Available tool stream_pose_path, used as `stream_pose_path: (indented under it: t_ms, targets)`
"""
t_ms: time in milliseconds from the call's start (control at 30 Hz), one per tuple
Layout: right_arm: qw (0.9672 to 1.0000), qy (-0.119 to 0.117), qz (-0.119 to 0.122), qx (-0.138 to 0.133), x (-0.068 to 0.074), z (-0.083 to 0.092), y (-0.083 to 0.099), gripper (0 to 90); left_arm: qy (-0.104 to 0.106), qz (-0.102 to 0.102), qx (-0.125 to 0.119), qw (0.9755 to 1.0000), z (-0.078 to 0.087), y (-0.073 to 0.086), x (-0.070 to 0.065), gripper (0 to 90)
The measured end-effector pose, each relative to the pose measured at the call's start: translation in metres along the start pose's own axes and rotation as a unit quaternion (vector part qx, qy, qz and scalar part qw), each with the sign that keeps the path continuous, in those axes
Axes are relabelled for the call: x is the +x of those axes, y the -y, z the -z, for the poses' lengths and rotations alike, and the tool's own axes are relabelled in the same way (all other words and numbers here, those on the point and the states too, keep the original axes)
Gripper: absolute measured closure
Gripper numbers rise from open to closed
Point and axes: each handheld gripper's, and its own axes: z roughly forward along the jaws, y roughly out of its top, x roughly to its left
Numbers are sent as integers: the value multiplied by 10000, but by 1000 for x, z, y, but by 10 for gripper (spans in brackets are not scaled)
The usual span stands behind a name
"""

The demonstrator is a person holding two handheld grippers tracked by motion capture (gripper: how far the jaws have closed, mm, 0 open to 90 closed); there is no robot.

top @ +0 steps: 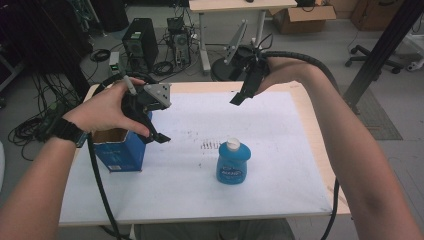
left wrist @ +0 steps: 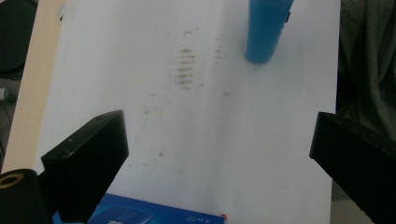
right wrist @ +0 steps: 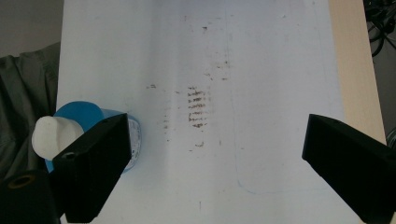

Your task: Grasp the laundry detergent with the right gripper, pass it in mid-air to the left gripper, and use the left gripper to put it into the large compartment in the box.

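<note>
The blue bottle [top: 232,163] stood upright on the white table [top: 280,190], capped with a white top [top: 233,145], below and well apart from both tongs. The left gripper [top: 156,131] hovered above the open blue box [top: 120,150], its jaws spread wide with nothing between them; in the left gripper view the bottle [left wrist: 266,28] sat far ahead, a little toward the right-hand jaw. The right gripper [top: 240,96] hung high over the far part of the table, jaws likewise spread and empty; in the right gripper view the bottle [right wrist: 93,121] showed partly behind its left-hand jaw. The bottle looked like smooth plastic, probably light to moderate in weight depending on its fill, somewhat squeezable and likely slippery on its glossy sides. It seemed broad one way and narrow the other, so a hold across the narrow sides, at mid-body under the shoulder, would probably serve best; the cap looked too small and rounded for a secure pinch. A hard squeeze could dent it or push liquid up.
</note>
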Motion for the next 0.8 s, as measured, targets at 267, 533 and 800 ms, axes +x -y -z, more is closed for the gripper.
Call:
stream_pose_path:
  t_ms: [267, 533, 800]
  targets:
    - [10000, 41, 55, 3, 6, 4, 1, 76, 32, 18, 37, 10000, 0, -2, -2, 50]
    - [10000, 73, 10, 42, 6, 6, 7, 83, -9, 10, -11, 10000, 0, -3, -2, 49]
    - [10000, 51, -28, 30, 4, 5, 7, 80, 15, -21, 12, 10000, 1, -2, -4, 50]
